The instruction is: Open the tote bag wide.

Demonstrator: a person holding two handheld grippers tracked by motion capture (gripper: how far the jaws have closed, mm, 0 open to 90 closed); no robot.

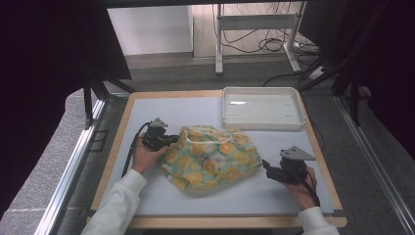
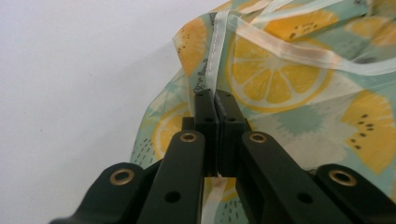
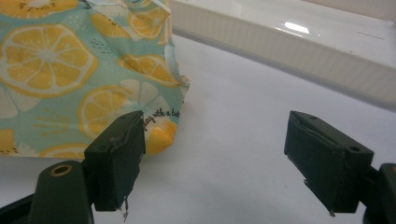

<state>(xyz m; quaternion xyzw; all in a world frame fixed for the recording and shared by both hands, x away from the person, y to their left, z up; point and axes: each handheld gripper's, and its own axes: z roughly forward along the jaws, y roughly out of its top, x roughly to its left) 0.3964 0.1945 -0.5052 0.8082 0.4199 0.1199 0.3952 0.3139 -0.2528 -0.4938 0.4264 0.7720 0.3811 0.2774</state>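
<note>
1. Lemon-print cloth bag, crumpled heap, sits centre of the high view on the grey mat that covers the surface.
2. Teal ground, yellow citrus slices, pale ribbon-like straps across its top in the left gripper view.
3. My left tongs sit at the bag's left edge, centre-left of the high view; my left hand wraps the body.
4. Left gripper view: left tongs pressed together, a thin fold of the bag's hem caught between the jaws; a sliver of fabric pokes out lower in the seam of the jaws.
5. My right tongs are at lower right of the high view, just beside the bag's right edge, held by my right hand.
6. Right gripper view: right tongs spread wide, nothing between them but bare mat; bag corner with printed lettering sits just behind the left jaw; can't tell if it touches.
7. White tray at upper right of the surface, past the bag, well apart from both tongs; its long wall runs across the top of the right gripper view.
8. Wooden rim of the surface frames the mat.
</note>
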